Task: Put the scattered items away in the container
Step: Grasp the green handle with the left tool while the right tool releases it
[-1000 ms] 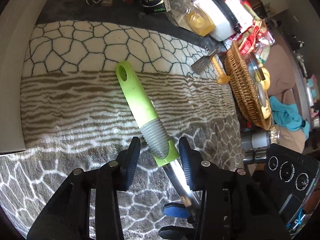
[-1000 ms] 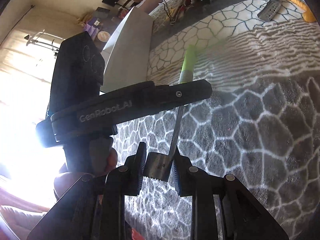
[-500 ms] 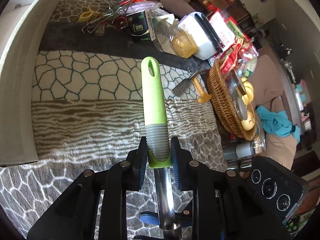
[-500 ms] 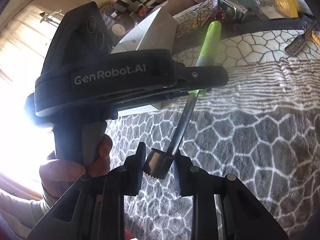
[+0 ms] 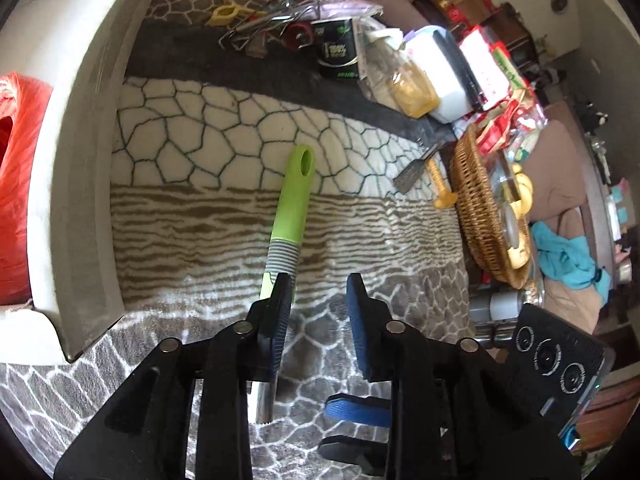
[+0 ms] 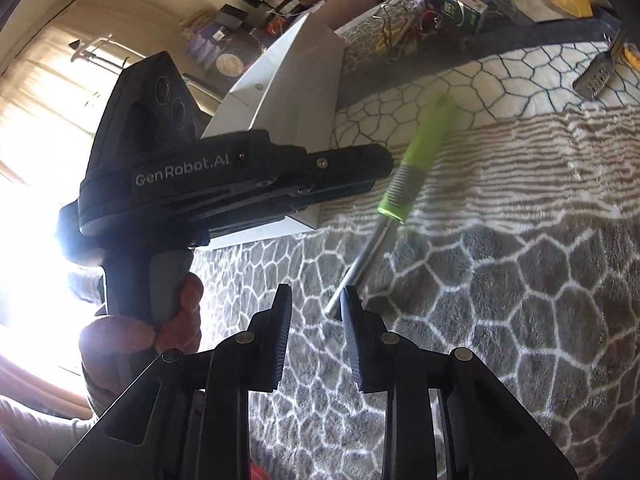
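A corer with a green handle (image 5: 294,196) and a steel shaft (image 6: 360,264) is low over the patterned rug, blurred in the right wrist view. My left gripper (image 5: 316,288) is opening, with nothing between its jaws. The corer passes beside and under its left finger (image 5: 276,312). My right gripper (image 6: 316,296) stands slightly apart, and the steel end (image 5: 260,404) is just ahead of its tips, not pinched. A hand (image 6: 176,320) holds the left gripper (image 6: 376,168). The white box (image 5: 60,160) stands on the left with something red (image 5: 16,160) inside.
A wicker basket (image 5: 480,216) full of items sits at the right. A grater with a yellow handle (image 5: 412,172) lies beside it. A dark carton (image 5: 336,56), clips and wire hooks (image 5: 264,20) and a white jug (image 5: 444,76) crowd the rug's far edge (image 5: 240,68).
Half a second ago the left jaws were shut on the ribbed grip and the right jaws on the steel head. Both have let go, and the left view has shifted toward the white box.
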The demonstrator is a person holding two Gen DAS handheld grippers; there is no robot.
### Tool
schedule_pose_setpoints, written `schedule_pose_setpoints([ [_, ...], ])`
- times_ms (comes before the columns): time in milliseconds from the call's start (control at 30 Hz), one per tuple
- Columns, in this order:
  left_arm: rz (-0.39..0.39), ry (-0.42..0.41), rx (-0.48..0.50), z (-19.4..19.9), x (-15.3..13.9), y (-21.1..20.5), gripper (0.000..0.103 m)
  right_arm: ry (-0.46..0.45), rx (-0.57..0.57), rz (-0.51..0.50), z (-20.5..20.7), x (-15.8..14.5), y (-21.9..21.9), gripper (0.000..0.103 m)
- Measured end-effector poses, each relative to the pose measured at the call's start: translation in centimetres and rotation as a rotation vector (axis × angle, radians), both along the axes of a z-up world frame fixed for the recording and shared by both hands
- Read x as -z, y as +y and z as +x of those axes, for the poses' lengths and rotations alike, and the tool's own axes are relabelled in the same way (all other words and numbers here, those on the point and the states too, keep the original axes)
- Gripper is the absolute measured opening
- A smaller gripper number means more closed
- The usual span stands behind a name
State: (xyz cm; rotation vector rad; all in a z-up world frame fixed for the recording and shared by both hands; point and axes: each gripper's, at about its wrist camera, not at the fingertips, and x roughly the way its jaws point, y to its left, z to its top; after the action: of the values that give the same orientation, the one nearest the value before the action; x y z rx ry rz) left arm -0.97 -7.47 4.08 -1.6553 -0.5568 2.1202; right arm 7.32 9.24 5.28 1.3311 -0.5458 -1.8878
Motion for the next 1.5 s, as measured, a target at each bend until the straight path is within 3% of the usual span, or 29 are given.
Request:
schedule_pose_setpoints([
  [133, -0.106, -0.004, 0.023, 0.7, 1.0, 0.5, 0.052, -0.021, 0.056, 0.011, -0.6, 0.5, 1.8, 0.028],
  [267, -0.215, 0.028, 0.061, 1.5, 1.8, 1.7, 0.051, -0.029, 0.152, 0.022, -1.2, 0.6, 4.2, 0.029],
  [333, -0.258, 0.073, 0.075, 1.8, 2.0, 2.4, 0.05, -0.031, 0.196, 0.017, -1.1, 0.1, 5.9, 0.035],
  [400, -0.352, 0.126, 0.096, 2.0, 2.0, 3.6, 0.036, -0.022, 0.227, 0.022, -1.0, -0.3, 6.5, 0.043],
  [433, -0.392, 0.146, 0.103, 2.1, 2.1, 4.0, 0.023, -0.013, 0.236, 0.025, -0.9, -0.5, 6.7, 0.049],
  [467, -0.399, 0.153, 0.104, 2.1, 2.1, 4.2, 0.019, -0.002, 0.241, 0.029, -0.9, -0.7, 6.8, 0.053],
  [567, -0.334, 0.141, 0.087, 2.0, 2.0, 3.7, 0.019, 0.011, 0.245, 0.042, -0.9, -0.8, 6.8, 0.054],
  [667, -0.185, 0.113, 0.055, 1.8, 1.1, 2.3, 0.019, -0.006, 0.256, 0.034, -1.1, -0.3, 7.0, 0.054],
  [867, -0.081, 0.183, 0.031, 1.9, -3.7, 0.7, 0.018, 0.022, 0.294, 0.046, -1.4, -0.9, 7.8, 0.055],
  [1067, 0.084, 0.152, -0.027, 1.1, -4.9, -2.2, 0.017, 0.021, 0.288, 0.048, -1.5, -0.7, 7.5, 0.056],
  [1200, 0.055, 0.187, -0.045, 0.9, -5.7, -3.1, 0.017, 0.076, 0.251, 0.093, -1.5, -1.5, 6.3, 0.058],
  [1333, 0.069, 0.173, -0.046, 0.4, -5.6, -3.2, 0.016, 0.259, 0.141, 0.245, -1.4, -3.3, 3.3, 0.073],
  [1400, 0.071, 0.17, -0.04, 0.2, -5.4, -2.9, 0.016, 0.347, 0.068, 0.284, -1.2, -4.0, 1.6, 0.073],
  [1500, 0.063, 0.166, -0.023, 0.2, -5.2, -2.4, 0.016, 0.381, -0.021, 0.287, -1.7, -3.4, -1.0, 0.073],
])
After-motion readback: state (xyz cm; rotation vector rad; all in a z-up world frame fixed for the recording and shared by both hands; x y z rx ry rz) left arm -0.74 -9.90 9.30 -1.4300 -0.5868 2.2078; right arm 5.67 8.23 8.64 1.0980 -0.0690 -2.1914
